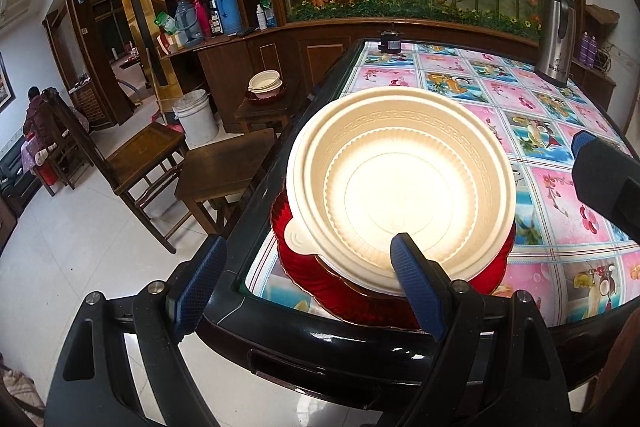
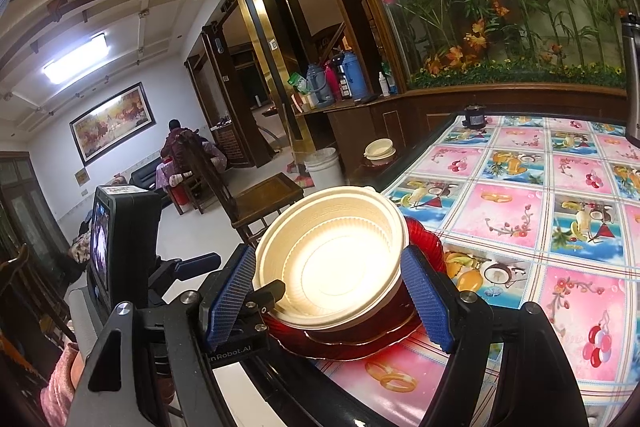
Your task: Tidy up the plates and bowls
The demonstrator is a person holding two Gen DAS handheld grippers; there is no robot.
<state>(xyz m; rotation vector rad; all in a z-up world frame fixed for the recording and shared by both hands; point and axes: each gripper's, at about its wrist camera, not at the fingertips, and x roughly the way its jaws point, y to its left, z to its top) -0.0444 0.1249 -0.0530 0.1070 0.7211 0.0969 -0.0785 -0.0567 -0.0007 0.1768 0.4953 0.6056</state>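
While both grippers wait at the near left corner of the table, nothing is being carried. The stack of cream ribbed plastic bowls [image 1: 400,183] sits nested on the red scalloped glass plates [image 1: 360,303], and those plates rest on the glass-topped table with the floral patterned cloth [image 1: 560,211], close to its near black edge.

Left gripper [image 1: 308,291]: jaws spread wide and released. One fingertip overlaps the near rim of the cream bowls in its own view; whether it touches the rim cannot be told. The other finger hangs off the table edge, over the floor.

Right gripper [image 2: 332,295]: jaws stand apart on either side of the bowl stack. Its pads appear close to the bowl wall, but no squeeze is evident; I read it as released, bracketing the stack.

Risks noted:
- The stack stands close to the table corner. A push from either finger toward the near edge could slide the red plates off onto the tiled floor, and being glass they would likely break.
- The bowls look light and loosely nested. Closing on the top one alone could tip it or drag the lower bowl askew.
- The two grippers crowd the same stack; moving both at once invites a collision.
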